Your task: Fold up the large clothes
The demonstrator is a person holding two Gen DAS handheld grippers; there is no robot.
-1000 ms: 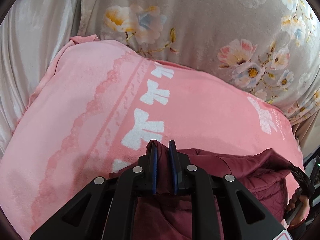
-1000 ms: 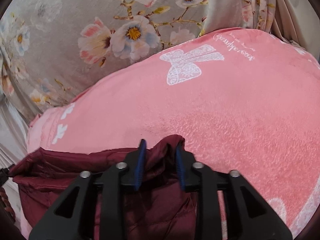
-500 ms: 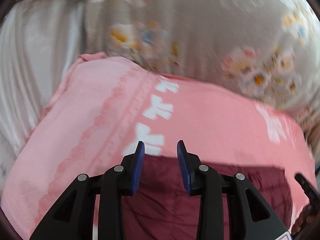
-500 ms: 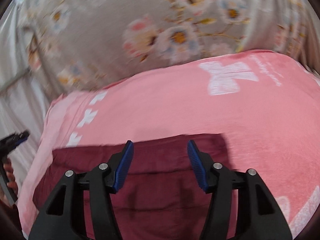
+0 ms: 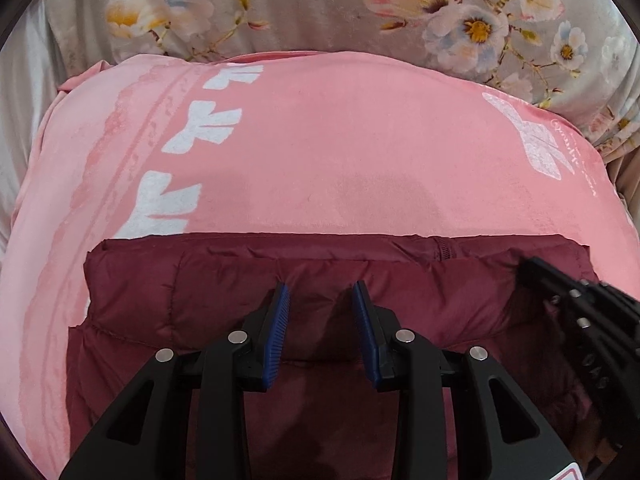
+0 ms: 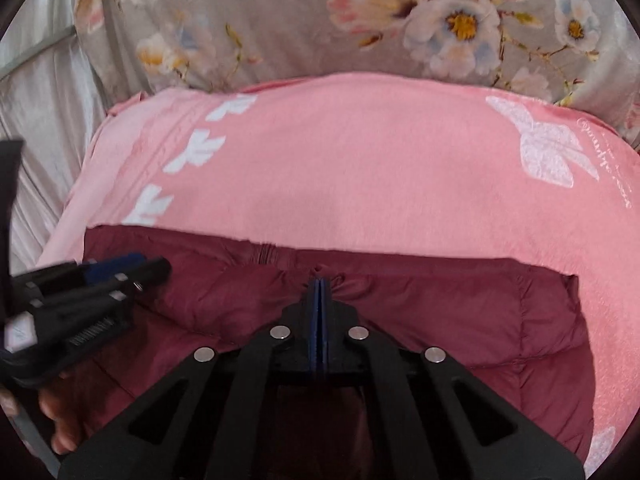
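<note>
The dark red padded jacket (image 5: 320,280) lies folded flat on the pink blanket (image 5: 340,152). The left gripper (image 5: 321,292) is above it, fingers apart and holding nothing. The right gripper (image 6: 320,280) is closed and pinches a small fold of the jacket near its far edge.

The near part of the maroon jacket (image 5: 400,292) is hidden beneath the left gripper (image 5: 321,294) and is cut off by the lower edge. In the right wrist view, a small pinch of fabric is covered between the closed fingers of the right gripper (image 6: 319,280). To the left of those fingers, the left gripper (image 6: 132,264) is blurred, and the hand (image 6: 60,420) behind it is only partly seen. The small script on the pink blanket (image 5: 360,152) cannot be read.
</note>
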